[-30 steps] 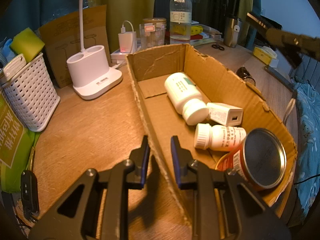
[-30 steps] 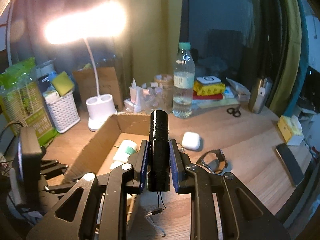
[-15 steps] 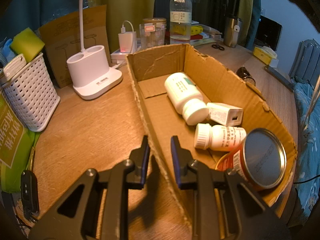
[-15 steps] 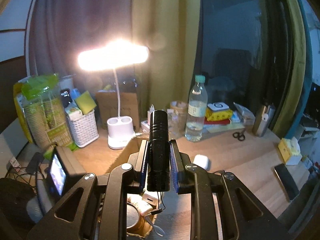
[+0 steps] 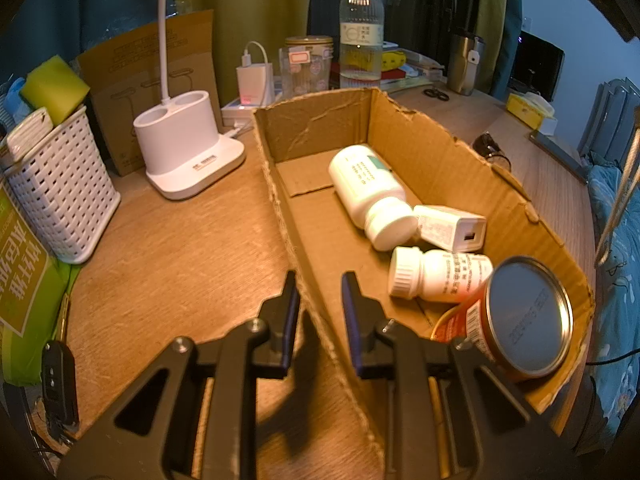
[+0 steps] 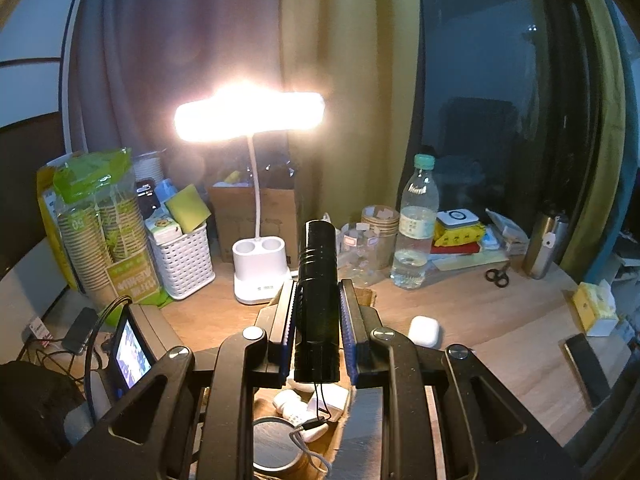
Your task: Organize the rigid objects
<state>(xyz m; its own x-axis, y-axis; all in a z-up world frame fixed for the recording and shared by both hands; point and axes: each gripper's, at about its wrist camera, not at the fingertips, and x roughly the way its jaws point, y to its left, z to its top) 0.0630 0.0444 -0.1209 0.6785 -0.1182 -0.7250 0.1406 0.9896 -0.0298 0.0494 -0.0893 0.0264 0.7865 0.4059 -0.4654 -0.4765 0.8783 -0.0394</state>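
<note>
Black right tongs clamp a black cylindrical flashlight, while left tongs pinch the brown cardboard box wall.

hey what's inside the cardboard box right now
Inside the cardboard box: a large white bottle lying down, a white charger plug, a small pill bottle and a tin can. Anything beneath the can is hidden.

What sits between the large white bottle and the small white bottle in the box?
The white USB charger block lies between the large white bottle and the small white bottle, seen in the left wrist view.
</note>
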